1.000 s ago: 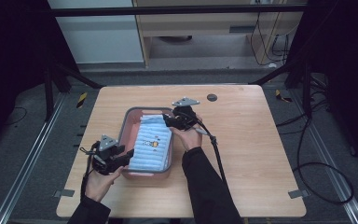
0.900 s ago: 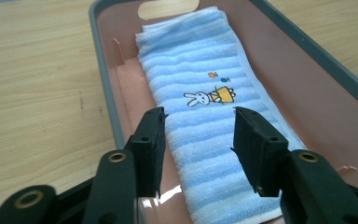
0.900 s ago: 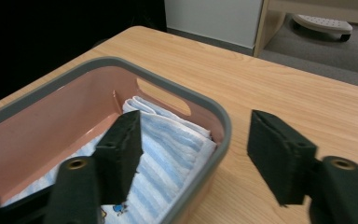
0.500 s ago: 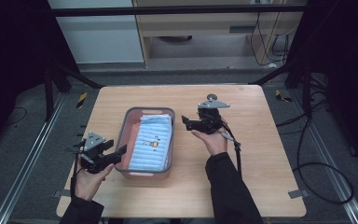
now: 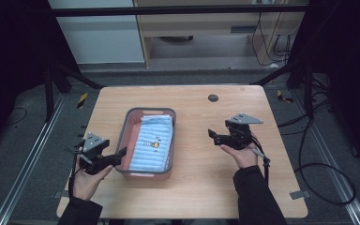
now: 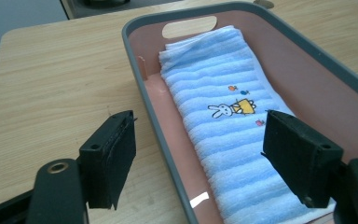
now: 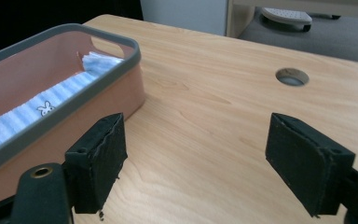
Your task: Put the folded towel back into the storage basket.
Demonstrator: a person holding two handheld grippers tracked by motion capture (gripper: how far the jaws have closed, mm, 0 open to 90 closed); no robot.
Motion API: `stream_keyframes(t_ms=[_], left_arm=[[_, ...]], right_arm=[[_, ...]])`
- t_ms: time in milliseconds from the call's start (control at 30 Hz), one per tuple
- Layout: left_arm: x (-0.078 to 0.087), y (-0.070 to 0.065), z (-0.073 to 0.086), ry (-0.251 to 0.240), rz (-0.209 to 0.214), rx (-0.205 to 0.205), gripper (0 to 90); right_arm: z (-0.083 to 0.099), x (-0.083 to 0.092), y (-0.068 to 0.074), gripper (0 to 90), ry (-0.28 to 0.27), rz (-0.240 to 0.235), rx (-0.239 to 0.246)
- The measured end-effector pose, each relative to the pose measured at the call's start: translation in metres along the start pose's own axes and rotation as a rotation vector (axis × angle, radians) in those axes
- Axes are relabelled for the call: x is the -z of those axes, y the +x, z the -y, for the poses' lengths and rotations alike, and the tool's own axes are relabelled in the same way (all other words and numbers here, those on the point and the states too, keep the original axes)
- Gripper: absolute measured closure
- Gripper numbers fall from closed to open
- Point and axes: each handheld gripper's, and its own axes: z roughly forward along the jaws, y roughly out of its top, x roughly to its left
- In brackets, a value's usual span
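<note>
The folded blue striped towel (image 5: 152, 144) lies flat inside the pink basket (image 5: 126, 136), pushed toward the basket's right wall, with a strip of bare pink floor along its left. A little rabbit print (image 6: 220, 111) faces up near the towel's middle. The basket, with its grey rim, sits on the wooden counter (image 5: 197, 187), left of centre.

The left hand-held gripper (image 5: 121, 153) hovers at the basket's near left corner, tips right at the rim. Its jaws have just been opening and now stand wide and released; in the left gripper view the basket's left wall and the towel's edge lie between the two black pads (image 6: 114, 154), but neither pad presses on anything.

The right hand-held gripper (image 5: 212, 134) is out over bare counter, well apart from the basket on its right side, pointing back toward it. Its jaws too have just been opening, and they gape wide with nothing between them but wood grain. In the right gripper view, the basket's outer wall stands off to the left, and a round cable hole (image 7: 292, 76) shows in the counter farther back.
</note>
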Motion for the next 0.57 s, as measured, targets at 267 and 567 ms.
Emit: stream_keyframes(t_ms=[267,567], left_arm=[[0.0,0.011,0.006,0.011,-0.013,0.003,21.2],[-0.001,0.025,0.014,0.027,-0.046,0.009,18.8]], right_arm=[[0.024,0.022,-0.022,17.7,0.005,0.054,-0.027],[0.053,0.043,-0.044,16.0,0.025,0.113,-0.058]])
